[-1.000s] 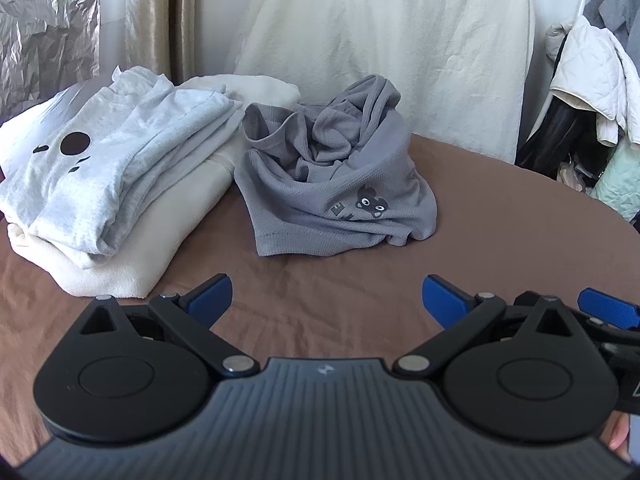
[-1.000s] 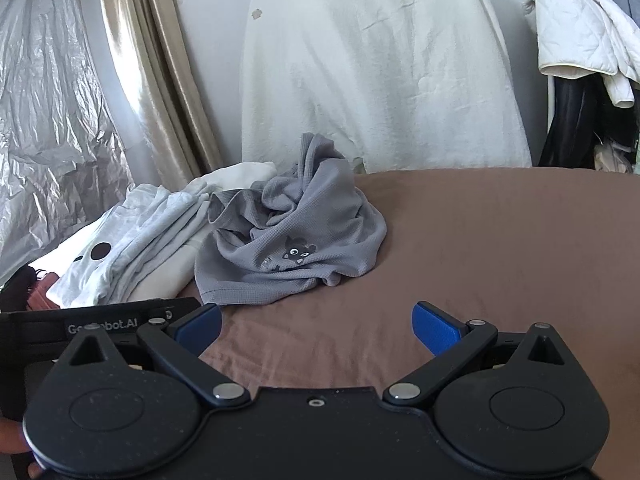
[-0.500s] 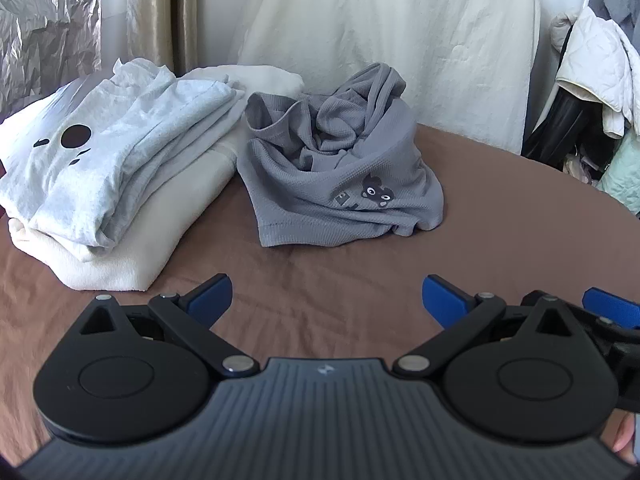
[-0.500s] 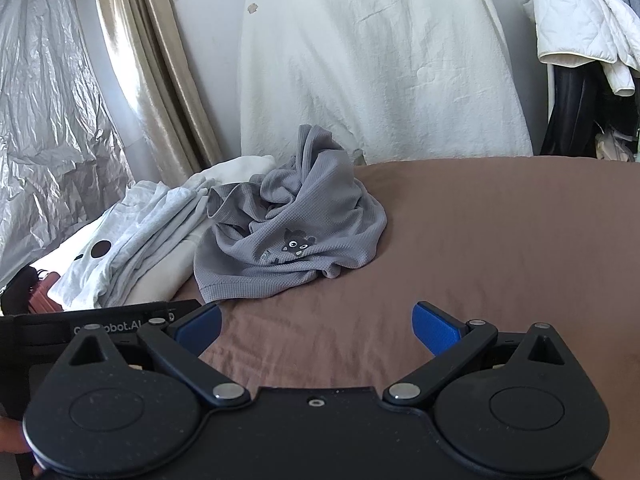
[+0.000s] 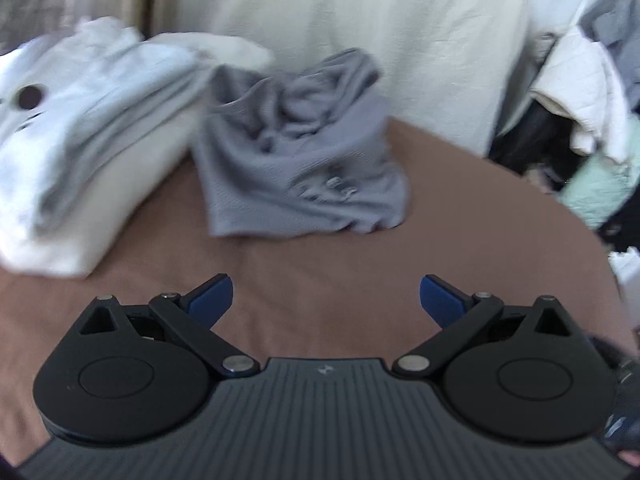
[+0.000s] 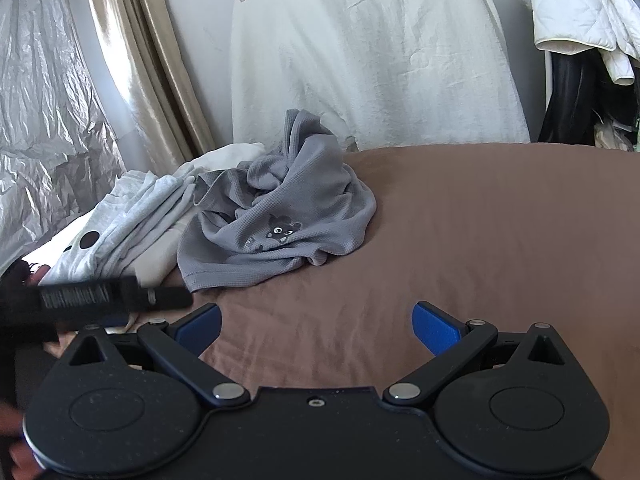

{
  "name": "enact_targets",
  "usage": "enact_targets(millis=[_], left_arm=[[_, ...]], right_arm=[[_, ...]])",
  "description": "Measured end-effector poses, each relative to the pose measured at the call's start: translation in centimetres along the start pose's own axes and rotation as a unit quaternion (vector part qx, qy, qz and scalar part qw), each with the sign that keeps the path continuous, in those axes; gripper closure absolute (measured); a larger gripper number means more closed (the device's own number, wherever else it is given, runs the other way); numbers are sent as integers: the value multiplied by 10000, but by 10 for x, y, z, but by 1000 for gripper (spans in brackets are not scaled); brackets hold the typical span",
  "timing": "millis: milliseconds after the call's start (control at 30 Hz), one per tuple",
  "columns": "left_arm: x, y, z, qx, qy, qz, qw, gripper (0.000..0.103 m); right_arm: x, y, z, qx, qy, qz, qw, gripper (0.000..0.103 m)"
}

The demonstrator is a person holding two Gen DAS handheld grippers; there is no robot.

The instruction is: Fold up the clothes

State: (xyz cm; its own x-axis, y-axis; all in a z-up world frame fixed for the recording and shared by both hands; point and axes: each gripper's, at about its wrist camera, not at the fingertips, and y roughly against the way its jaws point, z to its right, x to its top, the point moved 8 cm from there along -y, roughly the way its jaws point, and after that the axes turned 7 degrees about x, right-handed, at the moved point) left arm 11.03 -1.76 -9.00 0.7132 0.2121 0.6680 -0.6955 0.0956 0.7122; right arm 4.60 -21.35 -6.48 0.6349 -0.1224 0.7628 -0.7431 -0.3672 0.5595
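Two tools low over brown bedspread (image 6: 500, 220), left tool (image 5: 326, 294) wide, right tool (image 6: 316, 322) wide, grey shirt (image 6: 280, 216) ahead

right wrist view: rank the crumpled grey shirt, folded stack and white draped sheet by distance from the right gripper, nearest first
1. Crumpled grey shirt, ahead and slightly left of the right gripper, on the brown cover.
2. Folded stack, farther left, beside the shirt; its near corner comes about as close, so that call is tight.
3. White draped sheet, upright behind the table.
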Motion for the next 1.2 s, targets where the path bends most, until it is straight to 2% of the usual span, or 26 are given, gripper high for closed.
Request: enact_targets(millis=[33, 133, 200, 400, 500, 600, 667, 767, 867, 967, 1067, 1133, 1200], left_arm=[[6, -4, 3, -54, -31, 10, 10000, 3], [33, -22, 9, 225, -514, 258, 9981, 2], [46, -40, 3, 338, -606, 367, 9969, 2], [47, -98, -35, 13, 144, 0, 9999, 3], [49, -126, -53, -148, 514, -169, 9984, 3], [64, -135, -60, -61, 567, 53, 9984, 3], [70, -139, -62, -140, 665, 116, 9976, 3], [68, -147, -66, -549, 1164, -129, 9916, 3], [63, -157, -73, -506, 1312, -264, 9897, 3], [60, -161, -80, -571, 1485, -272, 9869, 5], [57, -165, -82, -673, 1618, -293, 9841, 7], [55, -169, -83, -680, 1663, -286, 9833, 10], [54, -169, -83, -689, 1667, -263, 9833, 13]], right_arm=[[-2, -2, 5, 10, -15, -27, 10000, 0], [-3, -8, 18, -49, -149, -140, 9998, 0], [4, -10, 20, -53, -110, -113, 9999, 0], [41, -35, 13, 60, 281, 20, 9996, 0], [57, -67, 8, 250, 374, -306, 9985, 0], [81, -95, -8, 845, 598, -588, 9929, 0], [98, -115, -6, 895, 615, -575, 9924, 0], [124, -145, 1, 914, 587, -504, 9928, 0], [145, -178, 13, 856, 435, -428, 9945, 0], [152, -215, 31, 522, 177, -510, 9972, 0], [147, -254, 47, 135, -127, -861, 9961, 0], [135, -277, 49, 391, -423, -1218, 9909, 0], [125, -293, 49, 557, -738, -1368, 9863, 4]])
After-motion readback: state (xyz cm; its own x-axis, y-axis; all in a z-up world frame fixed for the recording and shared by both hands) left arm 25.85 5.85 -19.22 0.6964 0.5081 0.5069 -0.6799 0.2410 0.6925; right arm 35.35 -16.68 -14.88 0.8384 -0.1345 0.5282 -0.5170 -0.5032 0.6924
